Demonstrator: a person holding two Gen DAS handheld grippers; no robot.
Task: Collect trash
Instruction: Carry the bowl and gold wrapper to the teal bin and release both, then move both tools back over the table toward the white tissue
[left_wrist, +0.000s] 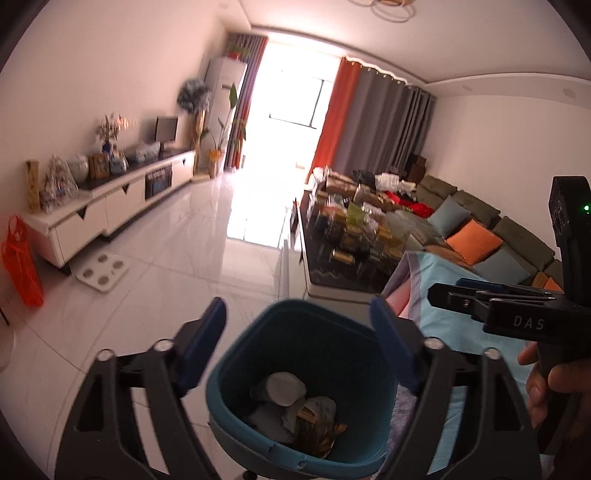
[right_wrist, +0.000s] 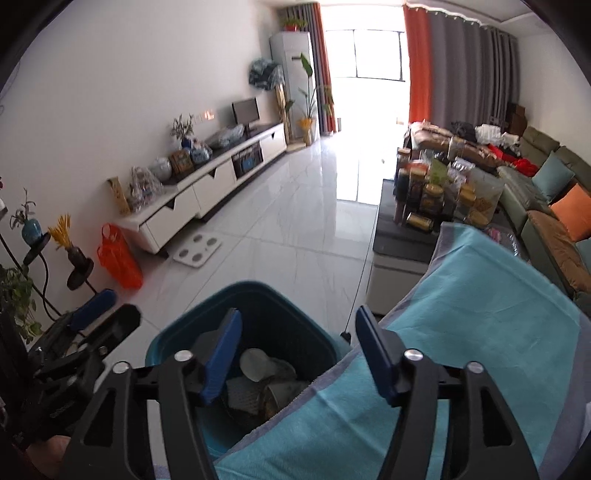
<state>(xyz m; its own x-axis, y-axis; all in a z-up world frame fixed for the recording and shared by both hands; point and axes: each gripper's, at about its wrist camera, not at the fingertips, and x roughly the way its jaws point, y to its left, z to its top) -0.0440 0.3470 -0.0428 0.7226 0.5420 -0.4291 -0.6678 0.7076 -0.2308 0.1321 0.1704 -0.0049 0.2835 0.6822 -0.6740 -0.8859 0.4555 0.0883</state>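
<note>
We note a white glossy tiled floor (right_wrist: 295, 221) carrying the teal bin (left_wrist: 295, 387), a white scale (right_wrist: 197, 251) and an orange bag (right_wrist: 120, 258). Beside the bin, a surface under a turquoise cloth (right_wrist: 461, 332) lies bare. The dark low surface (right_wrist: 402, 236) beyond holds jars and packets.

we hold the right gripper (right_wrist: 297, 354) over the teal bin (right_wrist: 258, 302), its blue fingers (right_wrist: 221, 354) apart with nothing between them. crumpled trash (right_wrist: 266, 376) lies inside. a turquoise cloth (right_wrist: 461, 332) touches the bin's right side; the left gripper (right_wrist: 92, 314) sits at left.
</note>
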